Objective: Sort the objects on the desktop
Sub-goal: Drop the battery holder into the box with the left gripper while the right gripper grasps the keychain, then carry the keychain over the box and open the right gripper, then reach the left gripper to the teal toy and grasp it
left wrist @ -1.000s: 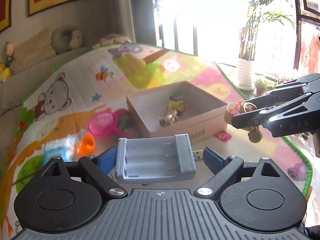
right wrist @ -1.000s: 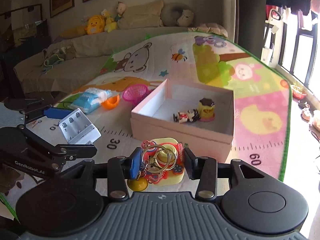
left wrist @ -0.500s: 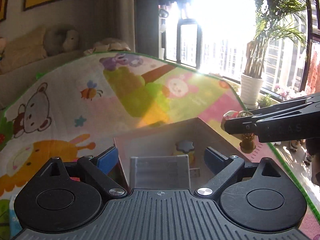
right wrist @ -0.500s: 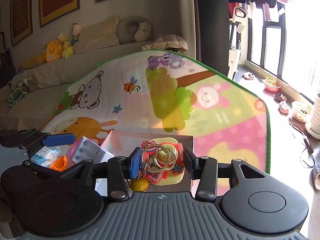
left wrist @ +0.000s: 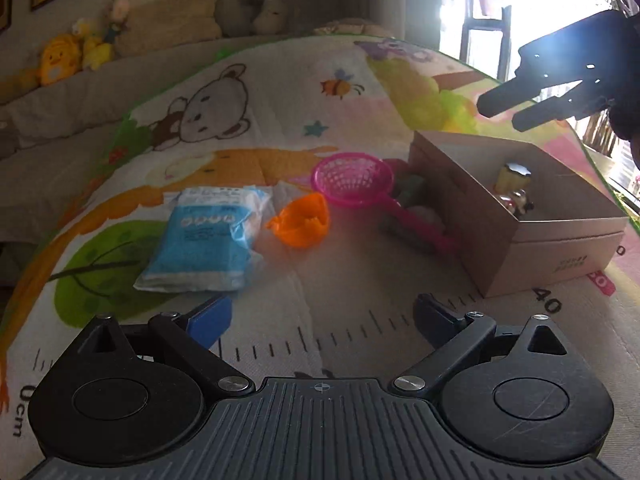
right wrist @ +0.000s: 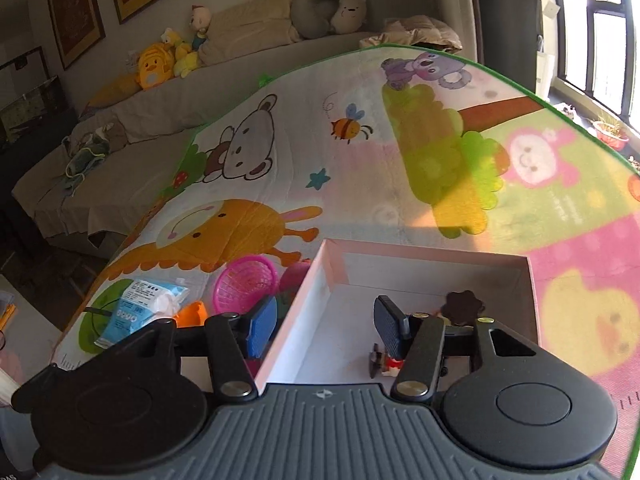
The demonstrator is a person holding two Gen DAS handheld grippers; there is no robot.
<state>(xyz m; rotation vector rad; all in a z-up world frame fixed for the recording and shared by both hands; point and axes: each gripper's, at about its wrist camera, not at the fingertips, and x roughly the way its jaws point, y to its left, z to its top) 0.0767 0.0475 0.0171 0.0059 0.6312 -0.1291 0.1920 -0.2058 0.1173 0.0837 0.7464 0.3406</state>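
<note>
We see the cartoon play mat (left wrist: 280, 128) spread across the scene, with the pink cardboard box (left wrist: 560, 248) sitting on its right half. A second ago both tools carried loads: the left hand-held gripper (left wrist: 322, 320) held a grey battery case and the right hand-held gripper (right wrist: 326, 322) a bunch of key rings. Now both are spread wide with nothing between their pads. Our left tool has swung away from the box and hangs over the mat's ruler marks, while our right one has moved in above the box's near left corner, one finger outside the wall and one inside. The battery case and key rings no longer show in either view. On the mat left of the box lie a blue-and-white tissue pack (left wrist: 204, 244), a pink toy strainer (left wrist: 352, 178) and an orange cup (left wrist: 302, 220) on its side, just beside the pack. Inside the box we find a small yellow jar (left wrist: 512, 178) with a dark lid and a tiny figure (right wrist: 386, 360).
</note>
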